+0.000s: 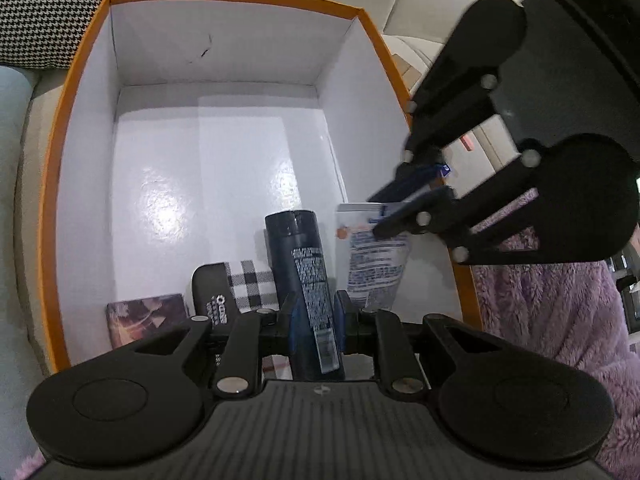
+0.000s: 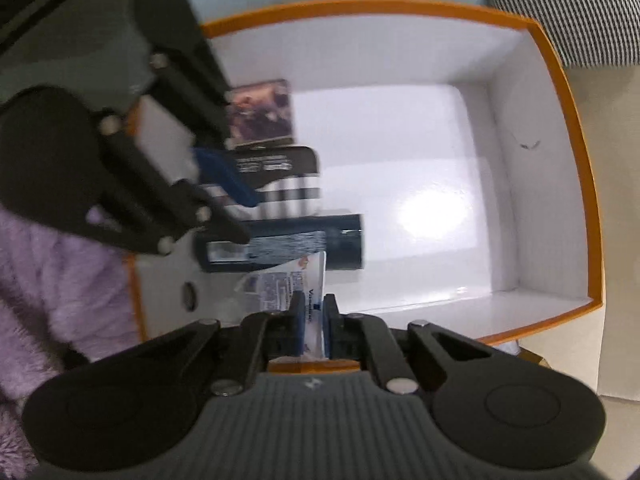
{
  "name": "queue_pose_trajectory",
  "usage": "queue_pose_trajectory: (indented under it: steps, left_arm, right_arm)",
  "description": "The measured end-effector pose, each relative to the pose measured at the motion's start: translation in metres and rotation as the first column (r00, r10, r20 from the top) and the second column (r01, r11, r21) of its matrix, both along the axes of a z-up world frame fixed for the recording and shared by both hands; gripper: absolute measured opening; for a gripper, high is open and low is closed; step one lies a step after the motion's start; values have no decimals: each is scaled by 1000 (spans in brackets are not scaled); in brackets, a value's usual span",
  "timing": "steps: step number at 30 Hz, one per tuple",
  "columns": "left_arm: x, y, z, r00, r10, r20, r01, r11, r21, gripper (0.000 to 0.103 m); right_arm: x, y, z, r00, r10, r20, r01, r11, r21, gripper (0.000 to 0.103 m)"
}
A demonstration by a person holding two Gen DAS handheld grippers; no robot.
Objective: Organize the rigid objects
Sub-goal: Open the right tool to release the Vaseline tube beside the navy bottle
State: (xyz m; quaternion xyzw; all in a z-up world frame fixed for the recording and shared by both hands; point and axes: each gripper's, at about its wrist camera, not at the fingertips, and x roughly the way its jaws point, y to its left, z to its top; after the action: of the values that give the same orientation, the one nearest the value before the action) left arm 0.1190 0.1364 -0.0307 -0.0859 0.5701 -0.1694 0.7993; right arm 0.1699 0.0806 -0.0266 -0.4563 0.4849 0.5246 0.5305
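My left tongs [image 1: 314,312] pinch a dark blue spray can [image 1: 302,264] across its body, blue pads on either side. The can's long axis runs straight away from my left camera, cap end toward the far wall of the orange box [image 1: 86,68], label with fine white print facing up. It sits inside the box at the near edge. From the right wrist the same can [image 2: 288,242] lies crosswise, long axis left to right, cap pointing right, and the left tongs [image 2: 240,216] reach in from the upper left.

My right tongs [image 2: 312,312] are pressed onto a flat white tube [image 2: 286,284] with blue text and an orange mark, gripping its crimped end; the tube stretches away and leftward, just beside the can. In the left view this tube [image 1: 374,252] stands tilted at the box's right wall, held from above right by the right tongs [image 1: 400,204].

Left of the can lie a black-and-white checked case [image 1: 240,286] and a purplish patterned card [image 1: 146,318], both flat on the glossy white floor. The right view alone shows the box rim [image 2: 576,128] on its far side; a lilac fluffy blanket [image 1: 560,320] lies outside the box
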Motion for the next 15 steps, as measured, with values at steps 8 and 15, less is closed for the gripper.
queue_pose_trajectory:
  steps: [8,15]
  left_arm:
    - [16,-7,-9,1000,0,-25,0,1000,5,19]
    - [16,-9,-13,999,13,-47,-13,1000,18,19]
  right_arm:
    - [9,16,-31,997,63,-49,-66,996,-56,16]
    - [1,17,-46,995,96,-41,-98,993,-67,15]
